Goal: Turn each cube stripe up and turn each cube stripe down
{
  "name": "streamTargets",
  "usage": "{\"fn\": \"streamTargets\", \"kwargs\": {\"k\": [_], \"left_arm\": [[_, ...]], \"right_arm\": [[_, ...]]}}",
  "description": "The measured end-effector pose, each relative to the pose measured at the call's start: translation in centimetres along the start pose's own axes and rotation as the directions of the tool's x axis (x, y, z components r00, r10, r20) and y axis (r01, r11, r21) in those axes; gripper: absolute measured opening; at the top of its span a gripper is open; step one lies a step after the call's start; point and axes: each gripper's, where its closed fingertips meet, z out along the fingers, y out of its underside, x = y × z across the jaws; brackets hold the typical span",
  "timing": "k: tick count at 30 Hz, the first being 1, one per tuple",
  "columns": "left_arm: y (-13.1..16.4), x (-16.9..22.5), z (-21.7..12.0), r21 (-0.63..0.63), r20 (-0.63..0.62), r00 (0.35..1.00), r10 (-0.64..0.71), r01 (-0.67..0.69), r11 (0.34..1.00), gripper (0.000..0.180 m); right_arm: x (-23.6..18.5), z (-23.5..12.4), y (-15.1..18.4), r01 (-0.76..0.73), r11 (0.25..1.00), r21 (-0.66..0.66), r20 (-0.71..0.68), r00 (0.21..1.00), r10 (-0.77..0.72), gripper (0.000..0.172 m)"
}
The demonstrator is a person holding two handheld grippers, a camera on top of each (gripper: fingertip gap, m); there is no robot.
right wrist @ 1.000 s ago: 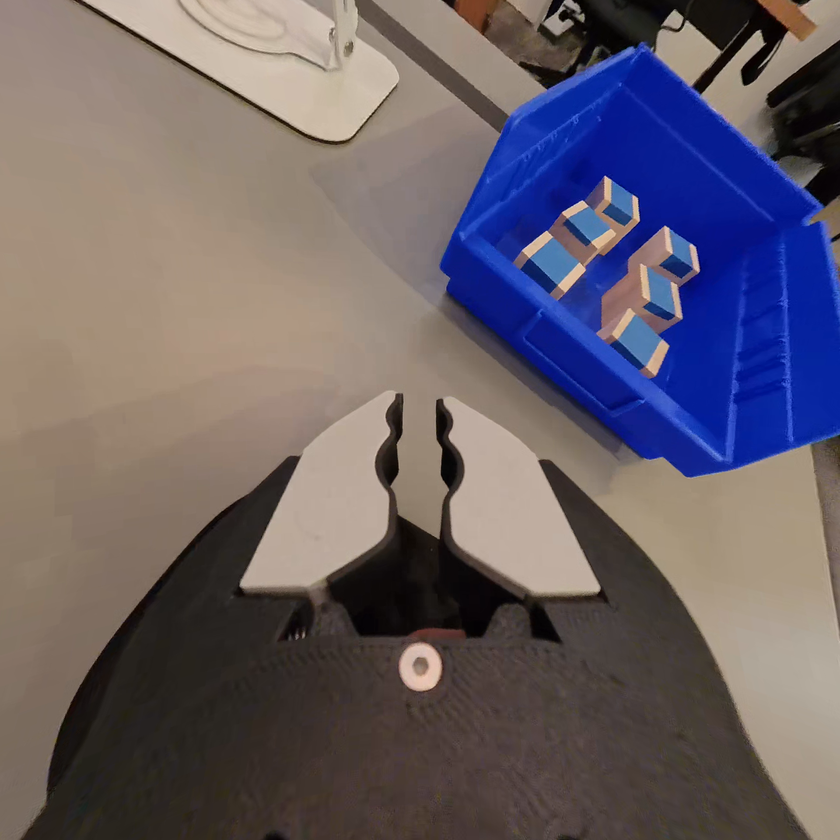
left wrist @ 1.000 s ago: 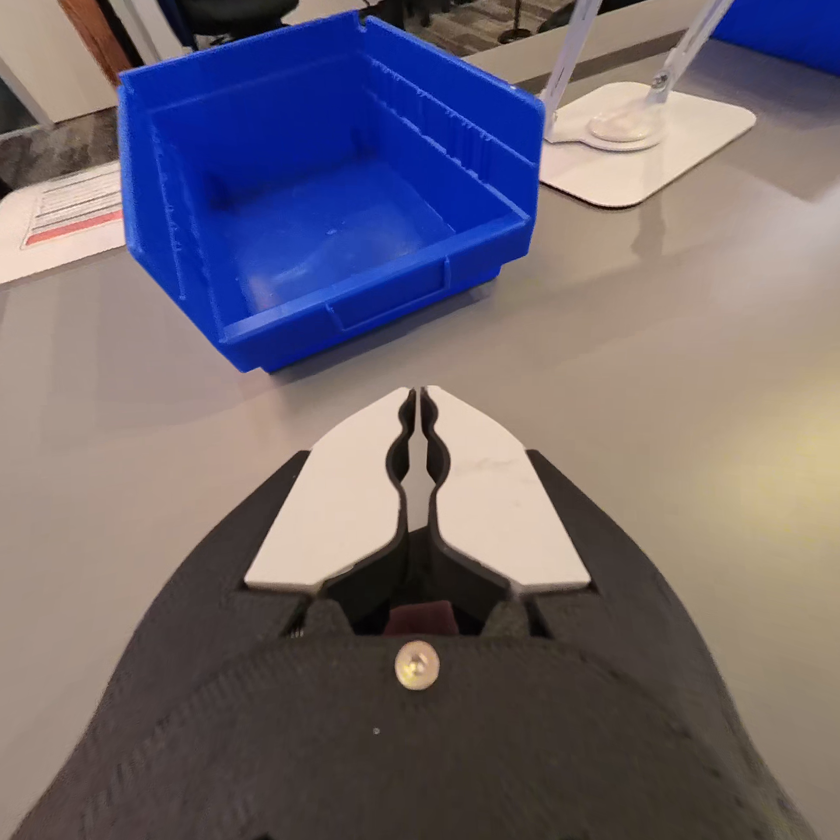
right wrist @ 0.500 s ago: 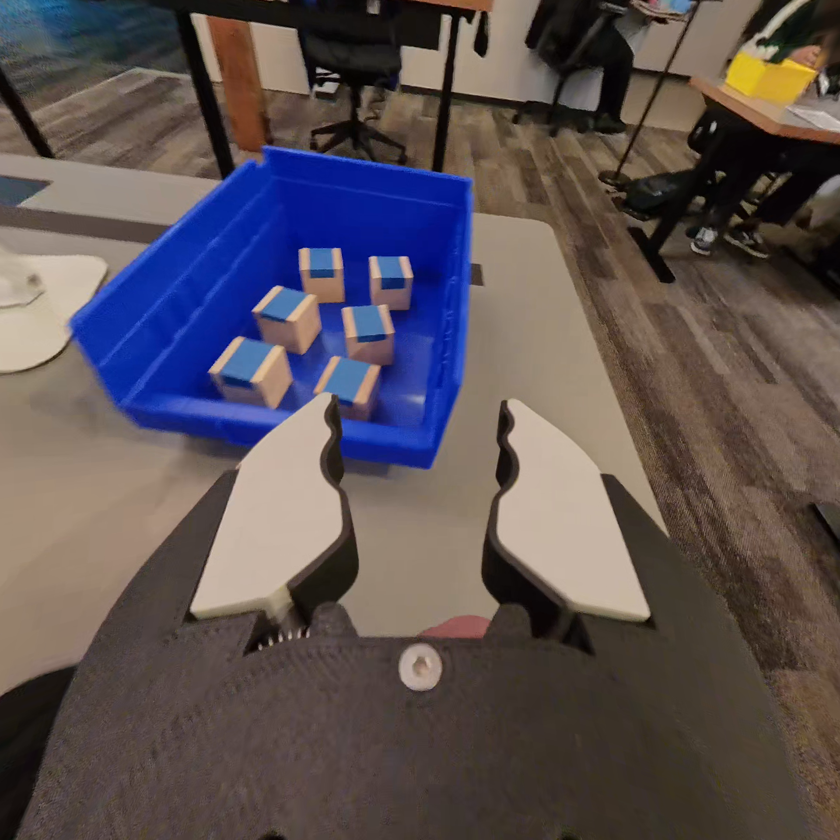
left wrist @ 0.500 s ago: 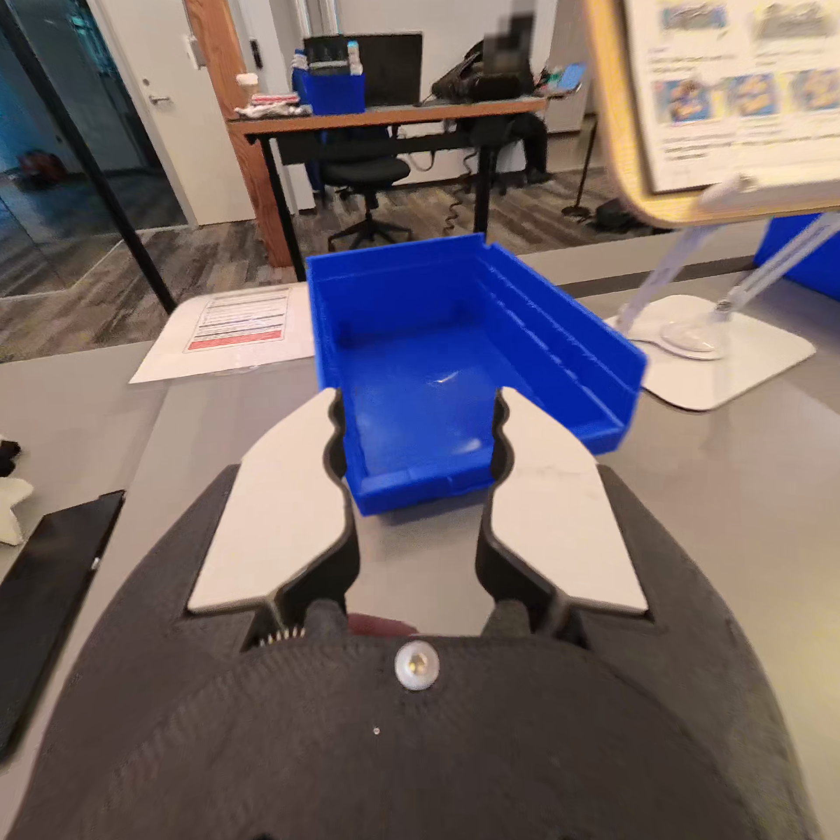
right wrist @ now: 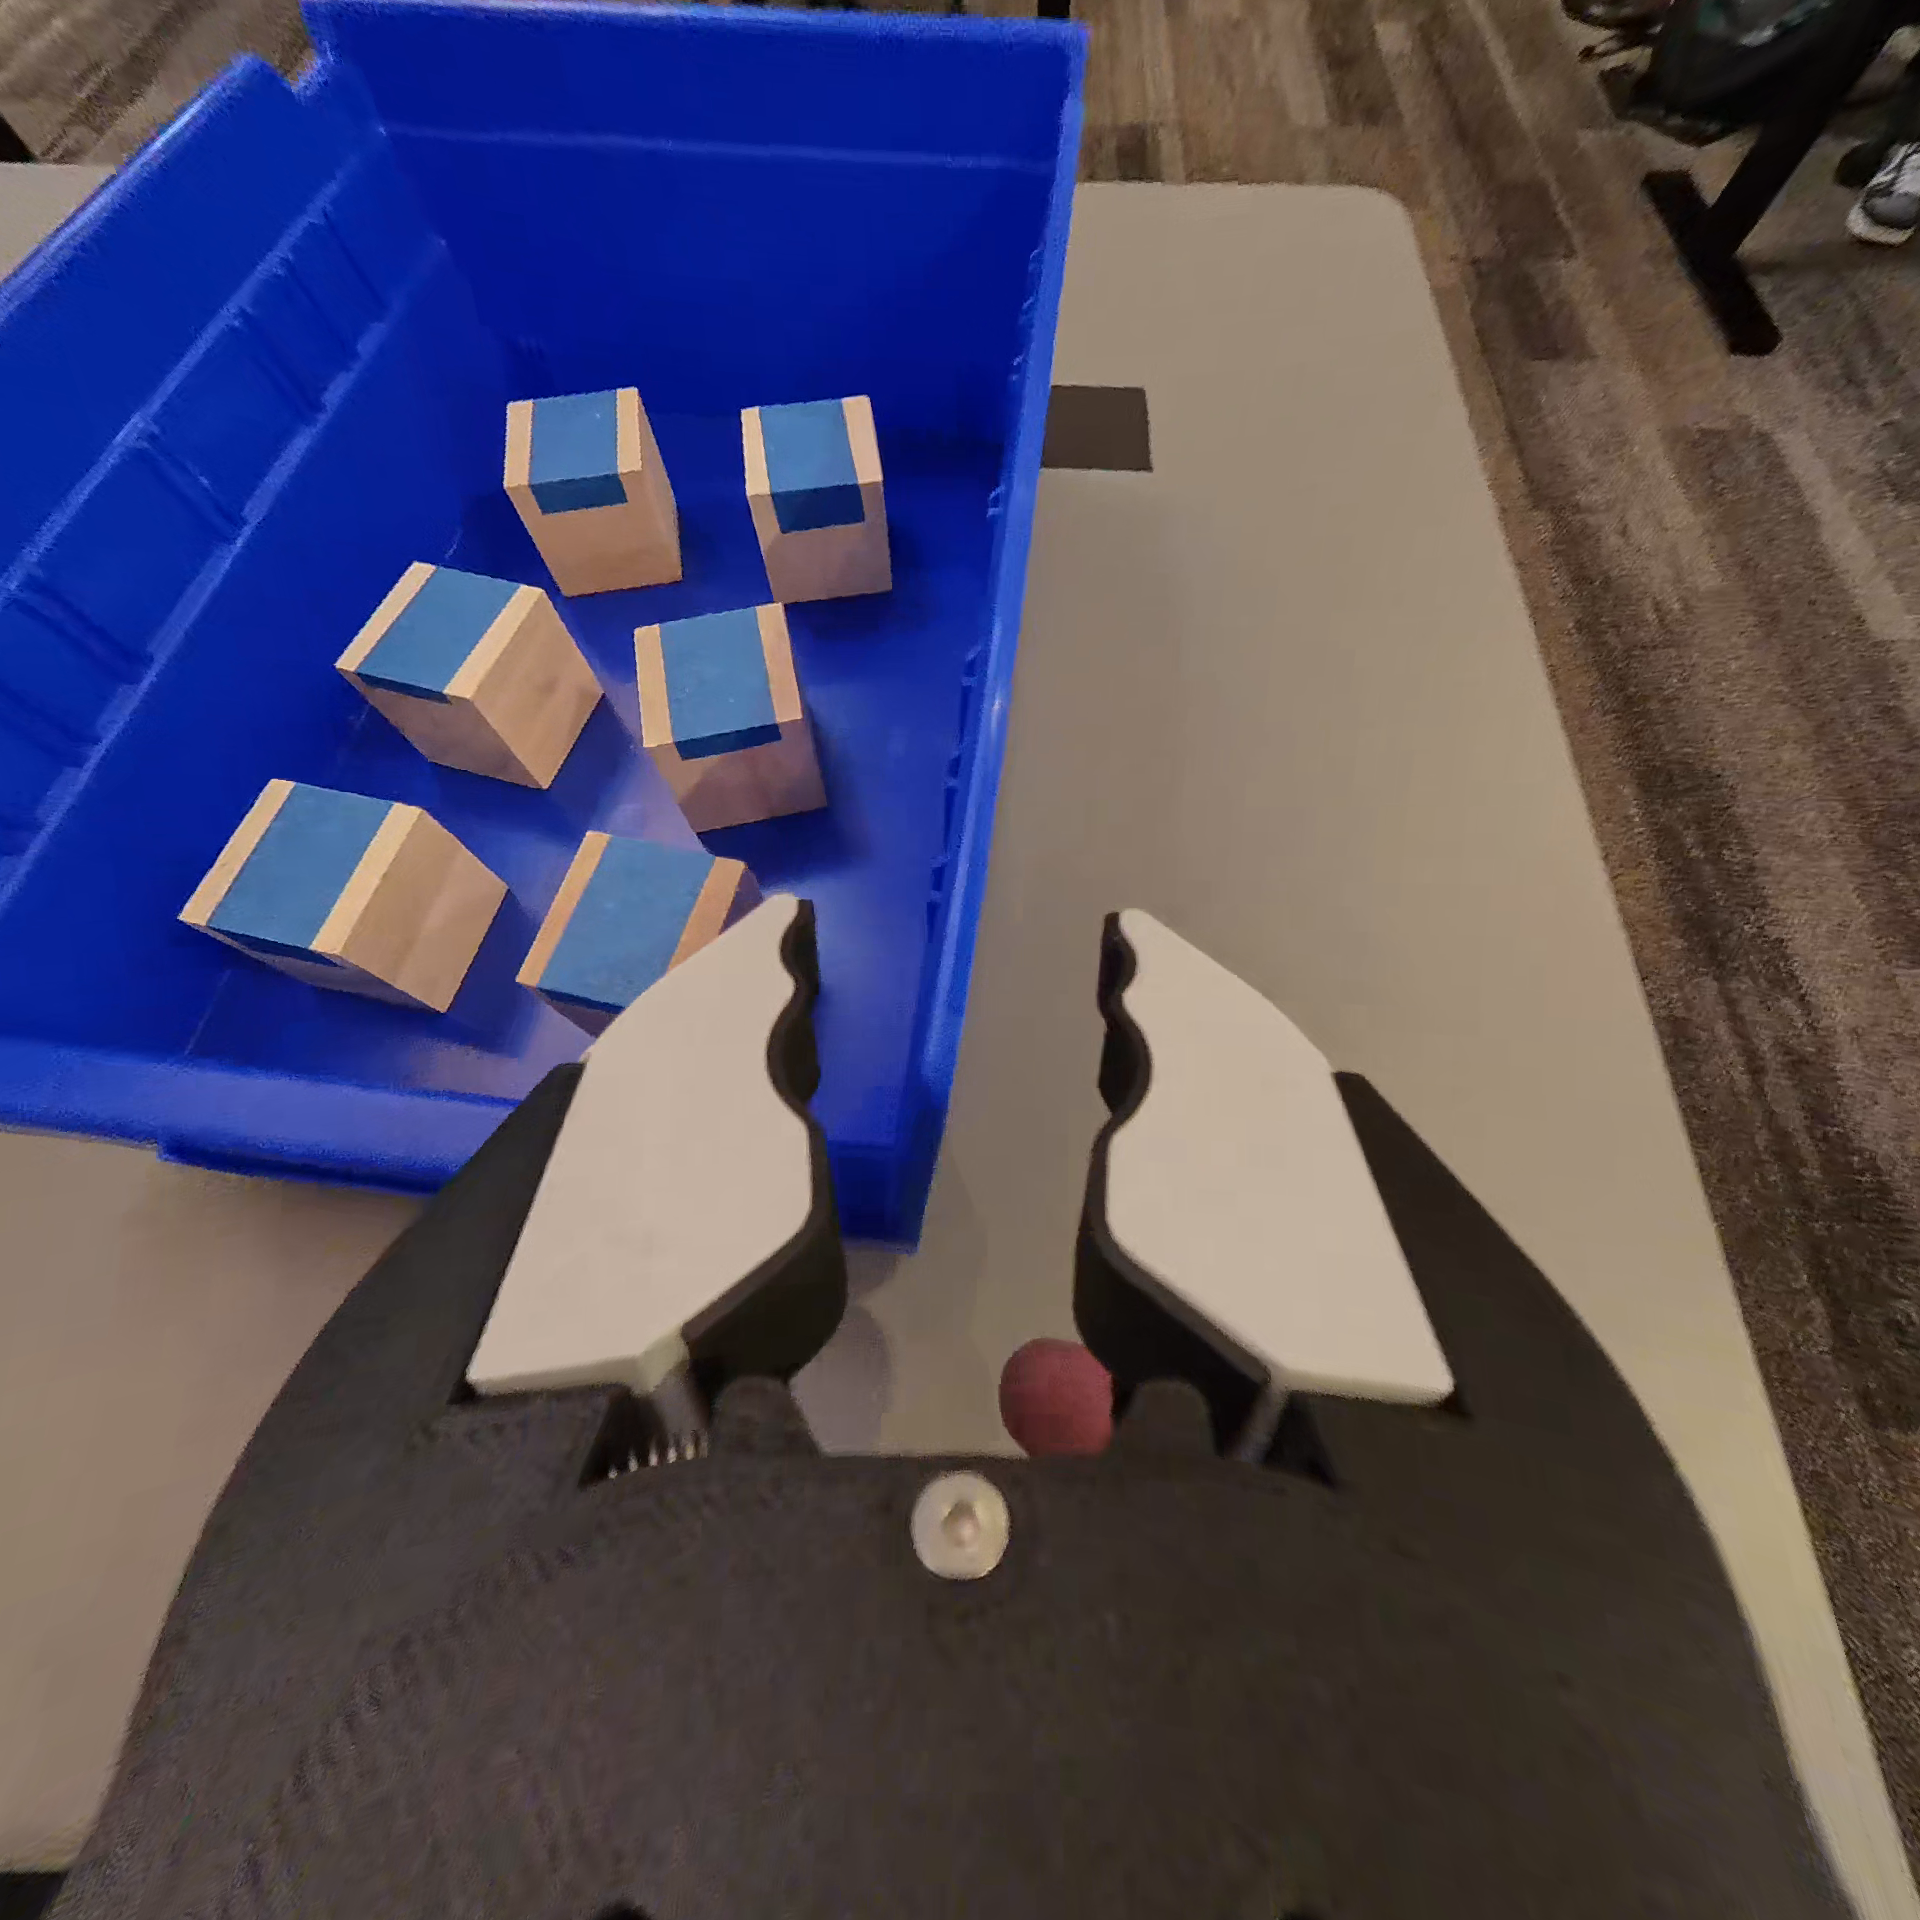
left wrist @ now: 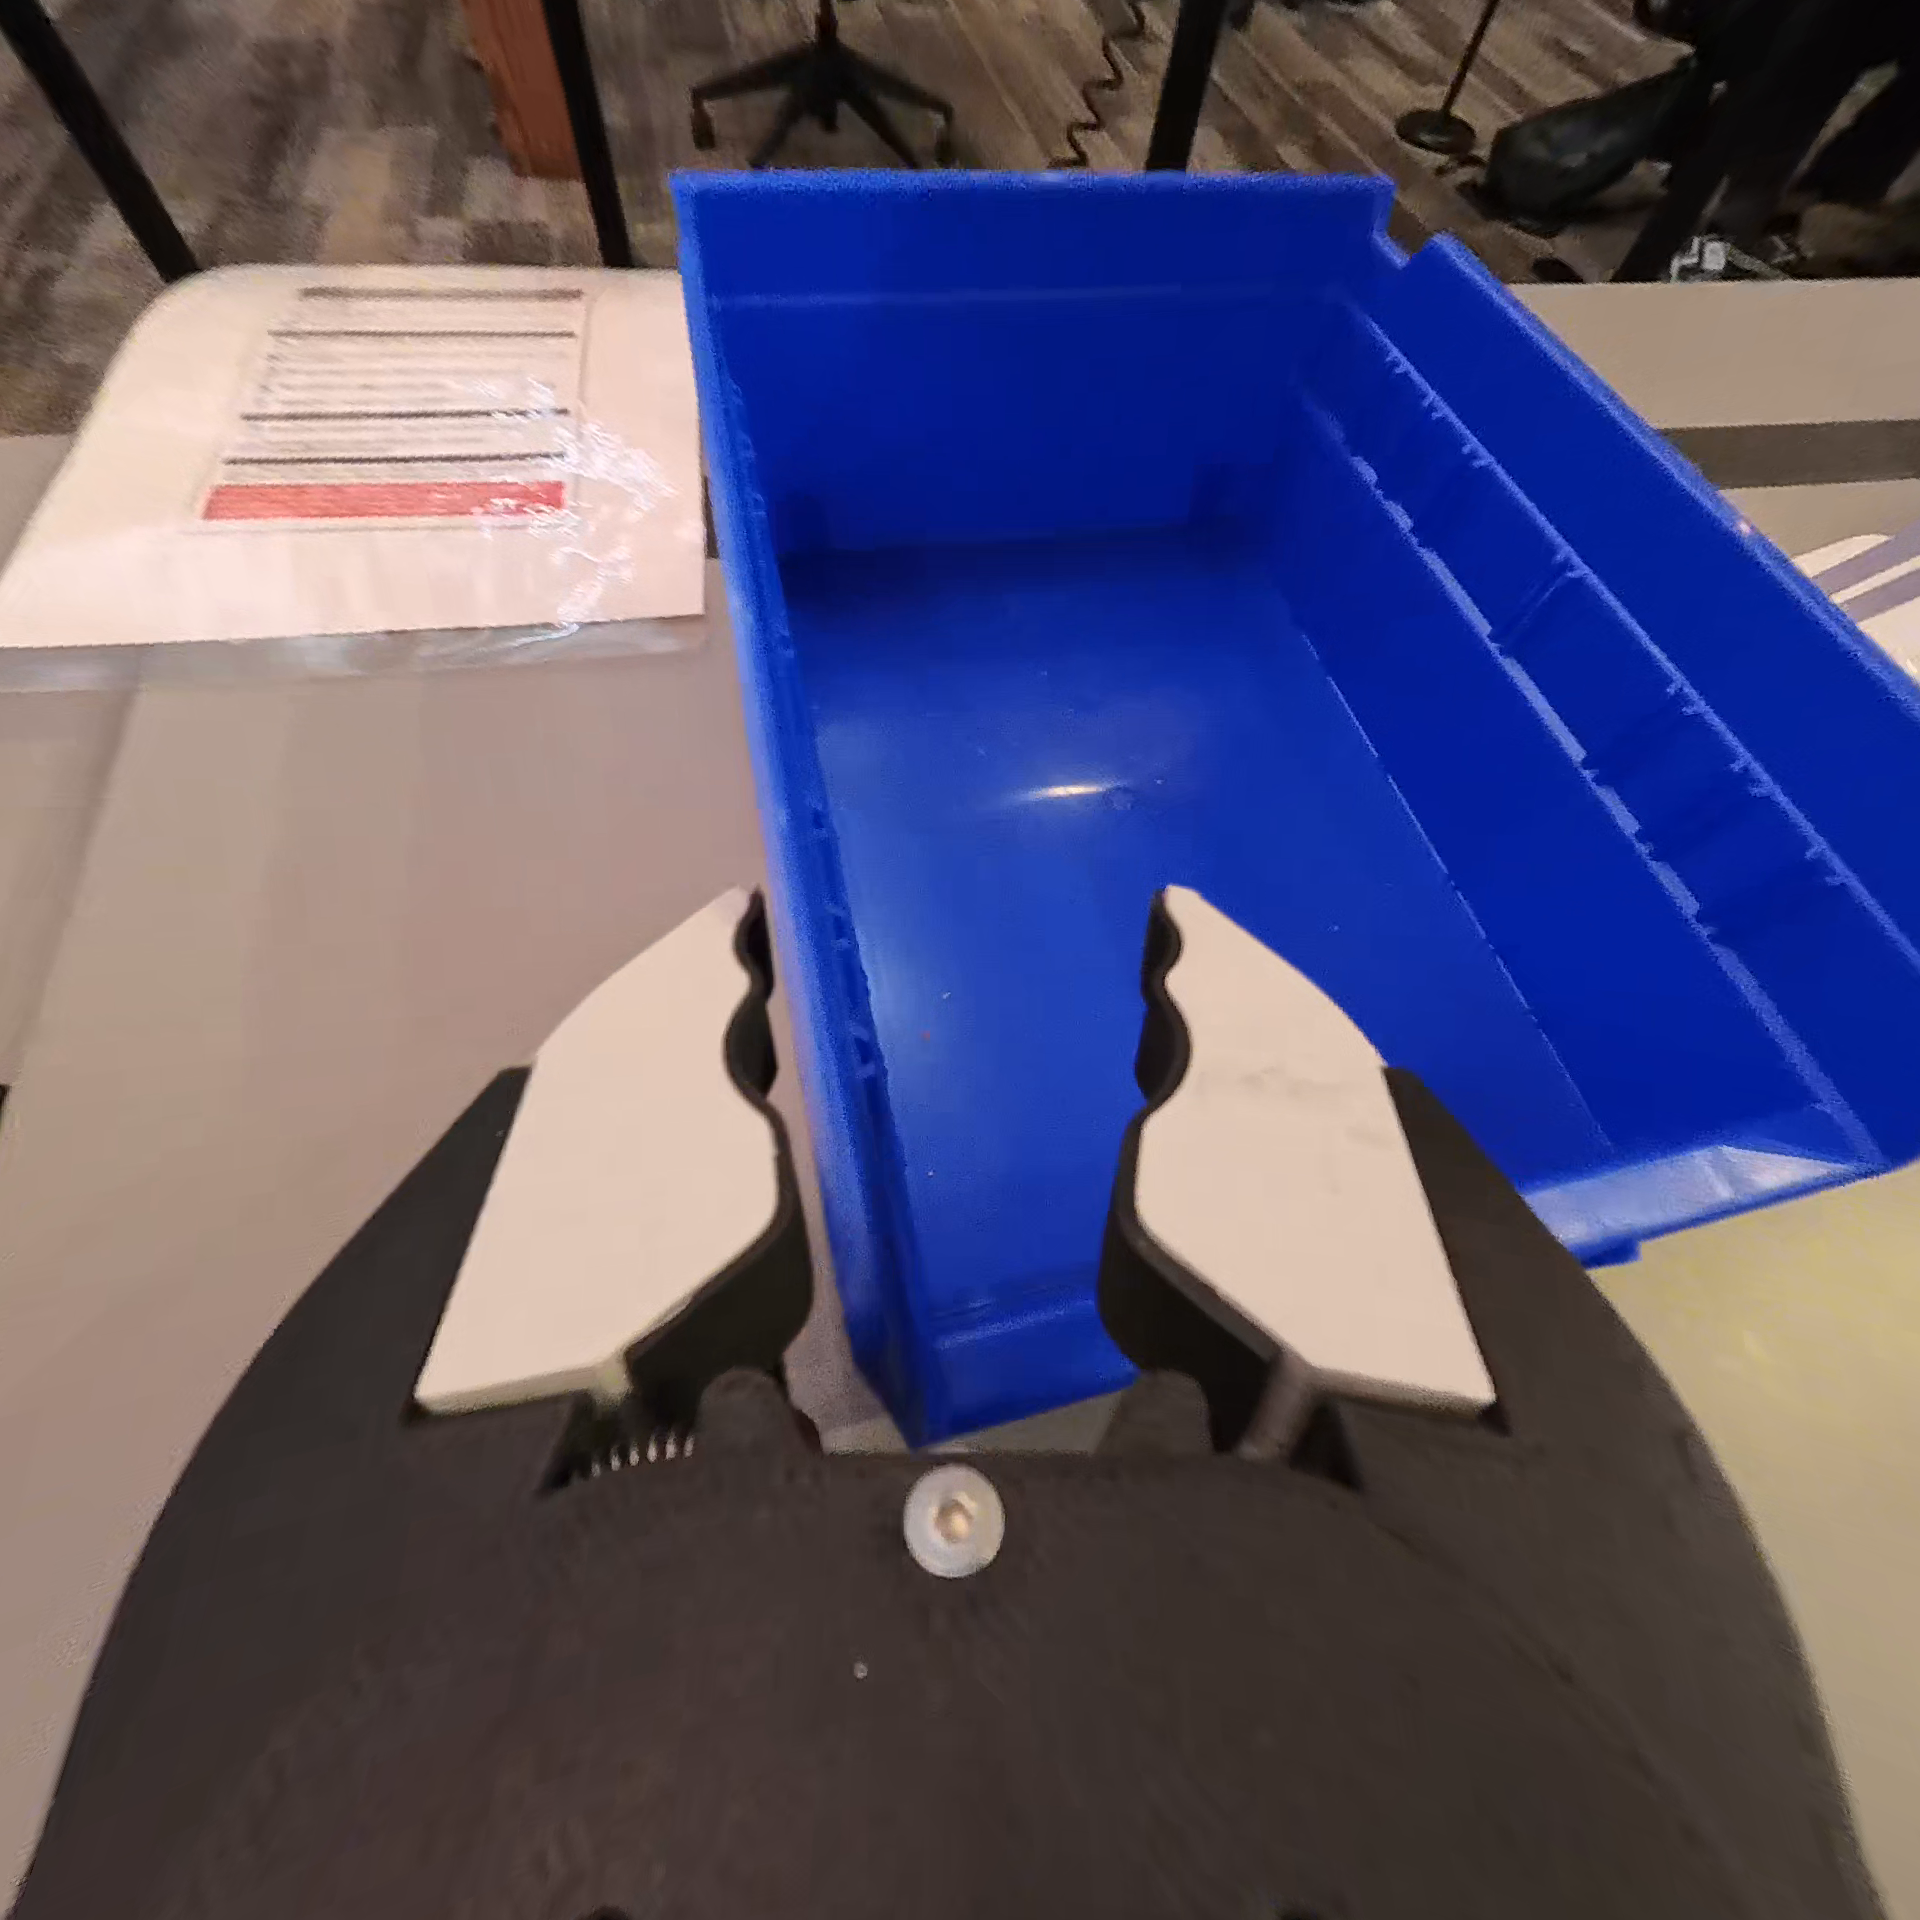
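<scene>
Grey table (right wrist: 1299, 623) lay under both jaws | my left gripper (left wrist: 956, 904) gaped wide astride empty blue bin (left wrist: 1039, 727) wall | right gripper (right wrist: 956, 920) gaped wide astride bin (right wrist: 997, 665) wall; risked clipping it | six cubes (right wrist: 717, 675) stripe-up, left of jaws.

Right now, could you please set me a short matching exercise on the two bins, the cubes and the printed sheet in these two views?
Things:
1. Bin in the left wrist view
2. Bin in the right wrist view
3. Wooden cubes
4. Printed sheet

States or places:
A. blue stripe facing up
B. flat on the table, left of the empty bin
C. holds nothing
D. holds six cubes

Pairs: 1-C, 2-D, 3-A, 4-B

Both tongs, left and right, stand open astride a bin side wall.
</scene>
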Motion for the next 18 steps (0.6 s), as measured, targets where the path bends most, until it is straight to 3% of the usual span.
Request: {"fn": "streamTargets", "kwargs": {"k": [7,9,13,18], "left_arm": [[1.0,-0.9,1.3,-0.029,0.012,1.0,-0.002,0.002,1.0,0.023],[1.0,-1.0,1.4,-0.037,0.014,1.0,0.011,-0.011,0.999,0.02],[1.2,-1.5,1.6,-0.081,0.056,0.998,0.041,-0.036,0.996,0.008],[1.1,-1.6,1.9,-0.097,0.045,0.998,-0.036,0.04,0.994,0.006]], "right_arm": [[-1.0,1.1,-0.1,-0.006,0.999,-0.033,0.073,0.997,0.009,0.015],[-0.7,1.2,-0.1,-0.002,0.999,-0.048,0.06,0.998,0.005,0.006],[-0.6,1.2,0.0,0.024,0.997,-0.071,0.063,0.998,-0.019,0.005],[-0.6,1.1,0.1,0.035,0.992,-0.117,0.076,0.997,-0.026,0.005]]}}
